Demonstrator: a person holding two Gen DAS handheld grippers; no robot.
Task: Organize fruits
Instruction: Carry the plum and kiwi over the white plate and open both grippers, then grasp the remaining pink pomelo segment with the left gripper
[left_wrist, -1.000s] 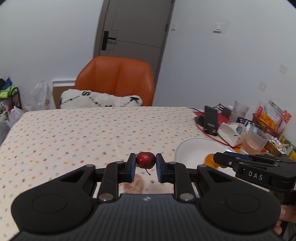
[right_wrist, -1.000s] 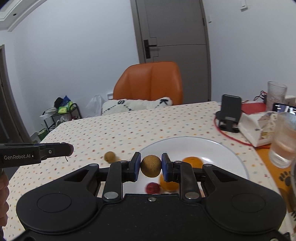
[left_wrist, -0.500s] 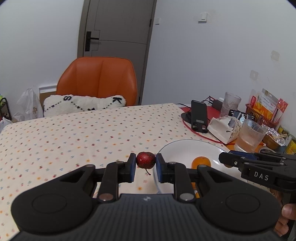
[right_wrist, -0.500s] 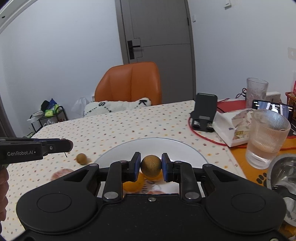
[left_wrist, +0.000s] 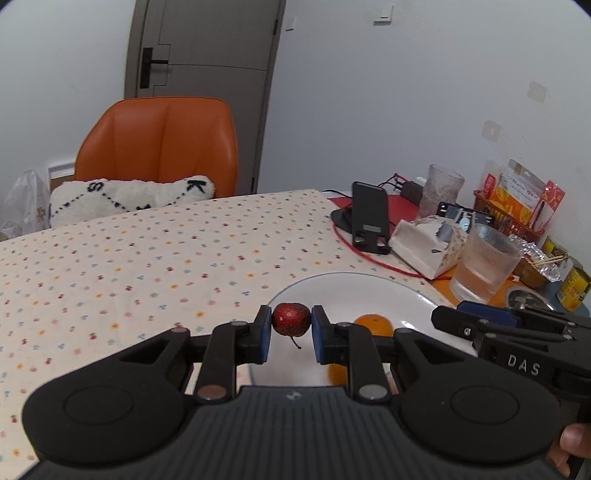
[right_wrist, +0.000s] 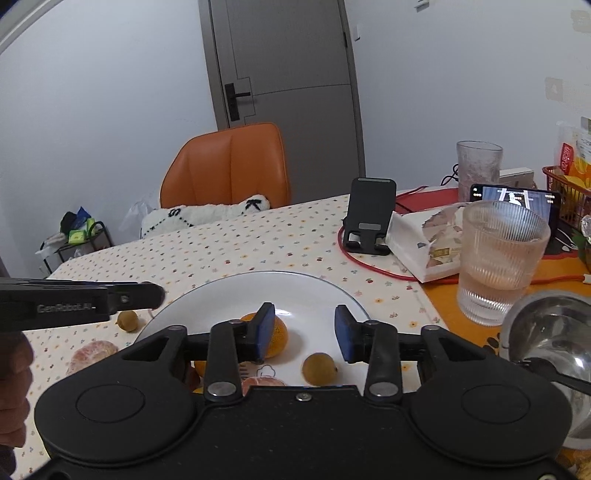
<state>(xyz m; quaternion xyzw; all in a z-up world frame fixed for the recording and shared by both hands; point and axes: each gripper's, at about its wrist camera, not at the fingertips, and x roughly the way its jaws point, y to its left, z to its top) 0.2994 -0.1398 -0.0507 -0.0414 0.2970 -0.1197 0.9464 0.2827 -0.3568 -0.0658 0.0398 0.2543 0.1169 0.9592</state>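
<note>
The left gripper (left_wrist: 291, 332) is clamped on a small red fruit (left_wrist: 291, 319), held by its sides above the near edge of the white plate (left_wrist: 332, 286), stem hanging down; it looks light, round and glossy, so I judge it could roll or slip between the flat blue pads (left_wrist: 263, 332), and a grip across its widest part, as now, with gentle pressure seems right, since the skin likely bruises. The right gripper (right_wrist: 304, 332) has its jaws apart and empty over the plate, with a brown, matte, rough-looking longan (right_wrist: 319, 368) lying on the plate just below them. A smooth-skinned mandarin (right_wrist: 275, 338) sits partly behind the right gripper's left pad, and a peeled, soft-looking one (right_wrist: 263, 382) shows at the plate's near edge. Off the plate, on the dotted tablecloth (right_wrist: 258, 243), lie another longan (right_wrist: 127, 320) and a peeled citrus (right_wrist: 94, 352), both likely soft and easy to crush. The plate is hard and glossy; a ribbed glass (right_wrist: 502, 258) stands to its right
</note>
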